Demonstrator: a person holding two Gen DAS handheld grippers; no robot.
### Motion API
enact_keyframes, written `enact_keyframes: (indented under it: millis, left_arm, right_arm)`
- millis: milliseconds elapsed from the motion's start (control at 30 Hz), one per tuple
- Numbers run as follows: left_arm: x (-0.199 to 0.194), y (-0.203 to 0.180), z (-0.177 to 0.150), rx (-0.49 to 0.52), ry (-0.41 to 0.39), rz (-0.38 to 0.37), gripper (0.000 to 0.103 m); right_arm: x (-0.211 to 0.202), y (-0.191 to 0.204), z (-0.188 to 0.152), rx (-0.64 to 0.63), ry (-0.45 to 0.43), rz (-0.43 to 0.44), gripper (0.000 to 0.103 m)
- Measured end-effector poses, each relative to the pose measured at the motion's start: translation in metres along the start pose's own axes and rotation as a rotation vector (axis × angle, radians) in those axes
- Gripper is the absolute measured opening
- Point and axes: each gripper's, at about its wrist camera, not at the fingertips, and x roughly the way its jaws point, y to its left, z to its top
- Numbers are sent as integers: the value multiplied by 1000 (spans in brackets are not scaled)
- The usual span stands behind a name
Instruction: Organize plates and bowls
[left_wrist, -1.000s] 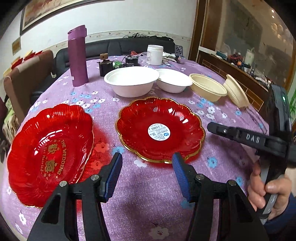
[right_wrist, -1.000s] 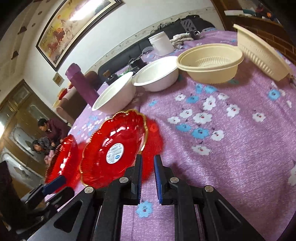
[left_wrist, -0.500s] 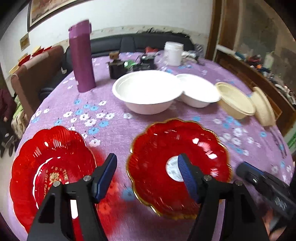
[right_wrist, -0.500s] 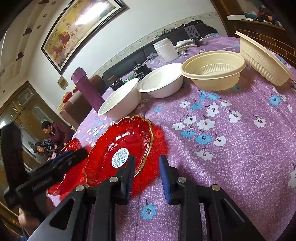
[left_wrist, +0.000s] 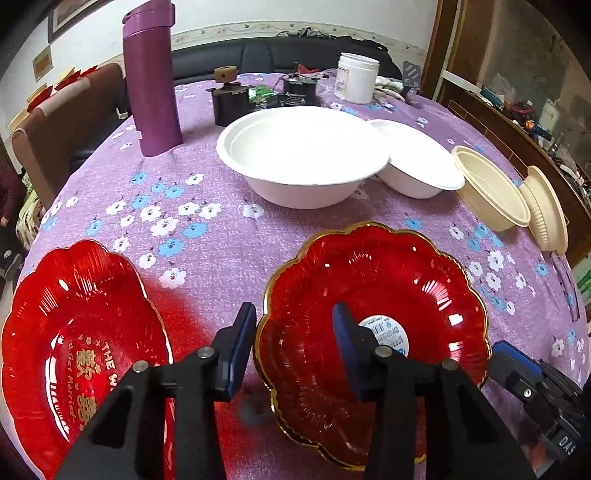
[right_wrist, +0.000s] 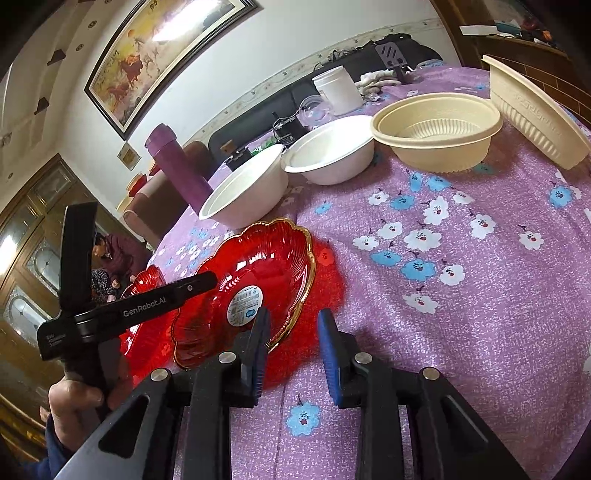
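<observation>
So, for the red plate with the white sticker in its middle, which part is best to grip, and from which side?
Grip the scalloped gold rim on the side nearest the left gripper, coming in from that edge. The red plate with the sticker lies flat, so only its raised, flared rim gives the fingers something to pinch. The left jaws are closing astride that rim, one finger outside and one inside. The right gripper stands open beside the opposite edge.

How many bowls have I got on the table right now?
4. A big white bowl sits mid-table, a smaller white bowl touches its right side, a cream bowl stands further right, and another cream bowl leans tilted against it. None seem hidden.
</observation>
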Motion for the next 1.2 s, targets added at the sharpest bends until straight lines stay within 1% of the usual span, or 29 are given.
enact_keyframes:
  millis: [133,267,367,433,633,700,900,967,1000,1067,1133,1200]
  left_arm:
    - [-4,-6,-6,12,1,-21,42]
    - [-8,-14,-13,34,-13,-37,42]
    - [-8,-22,-20,63,-37,-32,42]
    - [-9,-25,-22,76,-53,-32,44]
    - [-7,-27,-24,86,-69,-67,44]
    - [-6,-29,-26,92,-70,-74,44]
    - [-5,-32,-28,104,-90,-69,46]
    - [-3,-33,-28,102,-85,-74,47]
    - [-1,-32,-27,98,-78,-80,47]
    - [2,-29,-27,84,-64,-99,47]
    - [4,-29,-26,77,-53,-107,47]
    - [6,-30,-26,78,-43,-95,47]
  right_arm:
    - [0,-1,0,9,4,-4,28]
    - [-3,-2,0,18,-17,-23,28]
    - [-7,-4,1,21,-32,-49,28]
    - [-8,-3,2,13,-29,-71,26]
    - [-8,0,7,-24,-23,-145,26]
    - [-8,-2,10,-19,-26,-146,26]
    - [-1,-5,10,-35,-13,-188,26]
    - [1,-5,10,-30,-2,-176,26]
    - [3,-3,10,-36,3,-184,26]
    - [6,2,9,-68,16,-237,26]
    - [7,7,9,-97,21,-255,26]
    - [8,9,8,-111,21,-259,24]
